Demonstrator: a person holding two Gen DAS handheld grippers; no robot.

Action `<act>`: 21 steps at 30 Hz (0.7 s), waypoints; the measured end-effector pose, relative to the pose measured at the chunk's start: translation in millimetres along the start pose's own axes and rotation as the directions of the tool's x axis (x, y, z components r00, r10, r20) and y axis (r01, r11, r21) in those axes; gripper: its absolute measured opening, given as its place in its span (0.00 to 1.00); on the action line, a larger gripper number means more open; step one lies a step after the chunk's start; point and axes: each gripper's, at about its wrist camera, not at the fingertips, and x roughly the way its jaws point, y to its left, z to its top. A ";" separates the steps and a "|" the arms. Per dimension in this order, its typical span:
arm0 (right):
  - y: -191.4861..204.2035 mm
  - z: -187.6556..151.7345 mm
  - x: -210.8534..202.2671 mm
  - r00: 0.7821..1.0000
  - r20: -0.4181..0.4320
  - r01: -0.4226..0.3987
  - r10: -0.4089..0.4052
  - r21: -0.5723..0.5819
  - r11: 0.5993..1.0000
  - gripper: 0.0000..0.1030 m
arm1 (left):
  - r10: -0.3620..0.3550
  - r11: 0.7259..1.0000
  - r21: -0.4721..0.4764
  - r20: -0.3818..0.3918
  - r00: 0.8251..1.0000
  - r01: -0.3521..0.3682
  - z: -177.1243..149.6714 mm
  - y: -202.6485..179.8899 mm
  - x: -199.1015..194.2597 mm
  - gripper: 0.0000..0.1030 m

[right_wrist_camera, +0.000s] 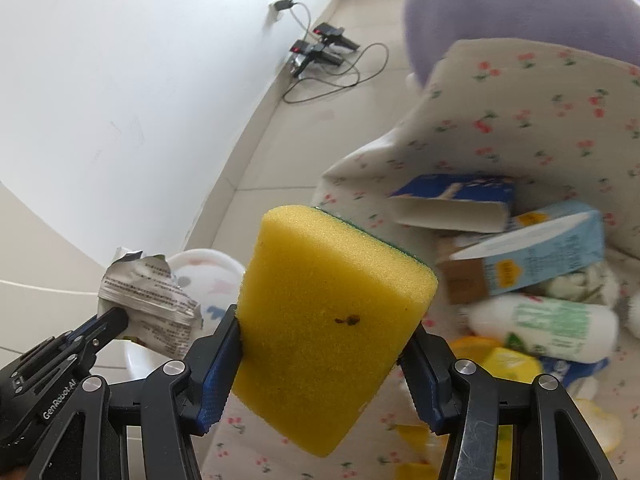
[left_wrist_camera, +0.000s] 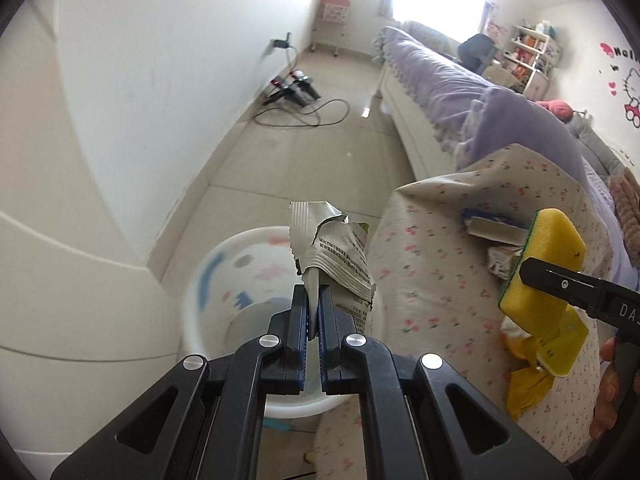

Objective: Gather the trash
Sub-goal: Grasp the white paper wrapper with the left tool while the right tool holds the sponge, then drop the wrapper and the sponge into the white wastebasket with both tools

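Note:
My left gripper point(left_wrist_camera: 313, 304) is shut on a crumpled silver wrapper point(left_wrist_camera: 332, 252), held over a white patterned basin point(left_wrist_camera: 208, 280) on the floor. In the right wrist view the same wrapper point(right_wrist_camera: 148, 300) shows at the left, above the basin point(right_wrist_camera: 208, 276). My right gripper point(right_wrist_camera: 324, 332) is shut on a yellow sponge point(right_wrist_camera: 328, 280) with a green backing, held over a floral cloth point(right_wrist_camera: 520, 120). The sponge point(left_wrist_camera: 548, 256) also shows at the right of the left wrist view. On the cloth lie a blue box point(right_wrist_camera: 452, 200), a light blue carton point(right_wrist_camera: 540, 256), a white bottle point(right_wrist_camera: 548, 328) and yellow wrappers point(right_wrist_camera: 508, 364).
A white wall point(left_wrist_camera: 180, 80) runs along the left. Black chargers with cables point(left_wrist_camera: 296, 92) lie on the tiled floor by the wall. A bed with a purple cover point(left_wrist_camera: 432, 64) runs along the right. A person's fingers point(left_wrist_camera: 608, 392) show at the right edge.

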 end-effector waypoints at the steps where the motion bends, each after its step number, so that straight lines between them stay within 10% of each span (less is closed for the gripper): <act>1: 2.9 0.5 5.7 1.000 -0.005 -0.003 0.003 -0.002 1.000 0.62 | 0.008 1.000 -0.002 -0.004 1.000 -0.008 -1.0 4.7 0.2 0.04; 7: 24.4 -0.1 33.3 0.999 -0.039 -0.020 0.020 -0.014 1.000 0.62 | 0.049 0.999 0.012 -0.011 0.999 -0.049 -4.4 21.2 -1.5 0.12; 12: 39.1 0.5 49.3 0.998 -0.051 -0.024 0.023 -0.027 0.999 0.62 | 0.104 0.995 0.005 -0.009 0.995 -0.103 -7.9 29.6 -8.2 0.70; 21: 55.5 -4.5 66.9 0.997 -0.070 -0.026 0.023 -0.042 0.999 0.63 | 0.181 0.984 -0.001 -0.030 0.983 -0.181 -15.5 45.8 -17.2 0.83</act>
